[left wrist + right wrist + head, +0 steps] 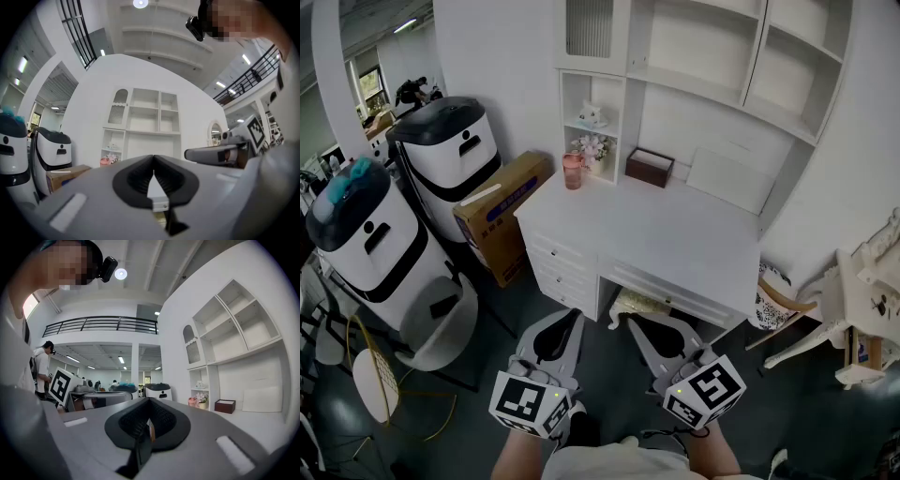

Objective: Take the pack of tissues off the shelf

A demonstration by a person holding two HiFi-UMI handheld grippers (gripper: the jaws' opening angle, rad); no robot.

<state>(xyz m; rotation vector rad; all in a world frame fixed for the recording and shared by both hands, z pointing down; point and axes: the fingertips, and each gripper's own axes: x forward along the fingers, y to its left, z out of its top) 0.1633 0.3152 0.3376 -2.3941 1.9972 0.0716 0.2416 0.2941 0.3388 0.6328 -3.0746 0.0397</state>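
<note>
A small pale pack of tissues sits in the upper cubby of the white shelf unit, above the desk. It shows small in the left gripper view and the right gripper view. My left gripper and right gripper hover low in front of the desk, well short of the shelf. Both point toward it. The left gripper is shut with nothing in it. The right gripper is shut and holds nothing.
In the lower cubby stand flowers. On the desk are a pink cup, a brown box and a leaning white board. Left of the desk are a cardboard box and two white-and-black machines. A chair stands at the right.
</note>
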